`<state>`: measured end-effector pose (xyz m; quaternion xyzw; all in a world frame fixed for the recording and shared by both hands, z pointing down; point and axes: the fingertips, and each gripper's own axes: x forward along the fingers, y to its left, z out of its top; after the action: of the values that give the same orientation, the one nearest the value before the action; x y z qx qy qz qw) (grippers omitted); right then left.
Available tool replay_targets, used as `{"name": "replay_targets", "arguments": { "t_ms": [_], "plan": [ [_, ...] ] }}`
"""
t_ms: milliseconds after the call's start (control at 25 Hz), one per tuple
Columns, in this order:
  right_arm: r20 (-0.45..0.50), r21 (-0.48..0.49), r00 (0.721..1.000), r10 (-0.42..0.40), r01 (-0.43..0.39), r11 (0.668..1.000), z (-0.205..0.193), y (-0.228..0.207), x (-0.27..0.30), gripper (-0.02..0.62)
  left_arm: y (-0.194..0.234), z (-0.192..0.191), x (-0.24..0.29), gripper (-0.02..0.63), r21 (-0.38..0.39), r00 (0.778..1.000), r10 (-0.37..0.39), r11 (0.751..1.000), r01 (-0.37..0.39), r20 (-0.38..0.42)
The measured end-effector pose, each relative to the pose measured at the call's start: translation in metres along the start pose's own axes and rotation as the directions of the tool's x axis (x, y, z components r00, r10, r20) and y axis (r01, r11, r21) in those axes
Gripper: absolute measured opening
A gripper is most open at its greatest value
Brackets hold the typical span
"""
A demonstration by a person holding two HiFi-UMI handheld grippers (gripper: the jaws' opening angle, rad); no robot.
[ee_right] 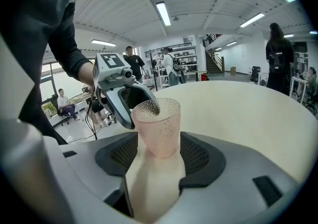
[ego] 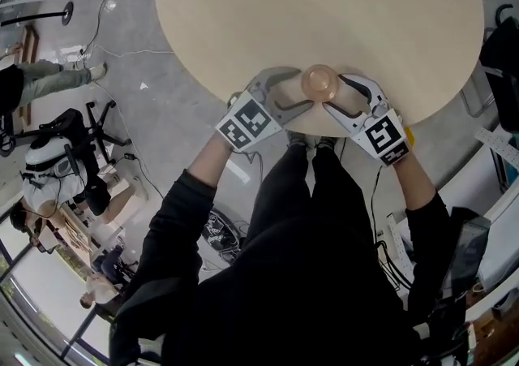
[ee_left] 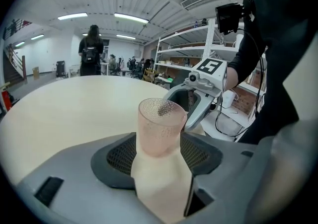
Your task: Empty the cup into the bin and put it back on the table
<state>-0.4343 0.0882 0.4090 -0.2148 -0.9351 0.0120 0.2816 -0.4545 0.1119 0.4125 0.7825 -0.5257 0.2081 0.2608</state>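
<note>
One cup (ego: 319,83), pale pink and see-through, stood upright on the round beige table (ego: 324,7), close to the edge nearest the person. It tapered toward the base.

- Left gripper (ego: 280,95): jaws spread wide, cup standing between them, nothing gripped.
- Right gripper (ego: 350,98): the same, jaws wide apart on either side of the cup, nothing gripped.

The head view gave the layout: both tools met at the cup from opposite sides, with the floor just below the table edge. It showed the cup only as a pink disc. The left gripper view showed the cup (ee_left: 160,126) with a dimpled wall, and the right gripper (ee_left: 195,103) behind it. The right gripper view showed the same texture (ee_right: 158,126), and the left gripper (ee_right: 124,100) beyond.

Count: one cup, two grippers, one table.
</note>
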Motion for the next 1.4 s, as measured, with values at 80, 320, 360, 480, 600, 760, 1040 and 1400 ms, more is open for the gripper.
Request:
{"name": "replay_targets", "arguments": {
  "t_ms": [80, 320, 360, 480, 600, 760, 1040, 1400],
  "plan": [
    [0.007, 0.002, 1.000, 0.010, -0.010, 1.000, 0.003, 0.000, 0.003, 0.261, 0.000, 0.005, -0.001, 0.268, 0.011, 1.000, -0.022, 1.000, 0.022, 0.021],
    [0.033, 0.023, 0.999, 0.031, -0.032, 0.999, 0.001, 0.003, 0.003, 0.262, -0.006, 0.008, 0.004, 0.268, 0.021, 0.998, -0.059, 0.998, 0.058, 0.032],
    [0.037, 0.035, 0.999, 0.036, -0.037, 0.999, 0.000, 0.003, 0.003, 0.262, -0.006, 0.007, 0.005, 0.268, 0.010, 0.997, -0.064, 0.998, 0.064, 0.036],
    [0.045, 0.074, 0.998, 0.052, -0.055, 0.996, 0.001, 0.005, 0.002, 0.262, -0.007, 0.008, 0.003, 0.268, -0.027, 0.995, -0.083, 0.996, 0.084, 0.052],
    [0.069, 0.118, 0.996, 0.060, -0.068, 0.991, 0.005, 0.007, -0.006, 0.262, -0.012, 0.014, -0.002, 0.268, -0.061, 0.992, -0.103, 0.992, 0.108, 0.078],
    [0.104, 0.154, 0.993, 0.059, -0.075, 0.985, 0.012, 0.012, -0.018, 0.262, -0.021, 0.024, -0.008, 0.268, -0.079, 0.986, -0.123, 0.988, 0.132, 0.111],
    [0.159, 0.192, 0.986, 0.054, -0.085, 0.978, 0.027, 0.036, -0.050, 0.262, -0.051, 0.044, -0.027, 0.268, -0.085, 0.977, -0.151, 0.983, 0.165, 0.151],
    [0.257, 0.198, 0.966, -0.001, -0.051, 0.979, 0.060, 0.049, -0.110, 0.261, -0.088, 0.098, -0.048, 0.268, -0.062, 0.958, -0.166, 0.981, 0.186, 0.234]
  ]
}}
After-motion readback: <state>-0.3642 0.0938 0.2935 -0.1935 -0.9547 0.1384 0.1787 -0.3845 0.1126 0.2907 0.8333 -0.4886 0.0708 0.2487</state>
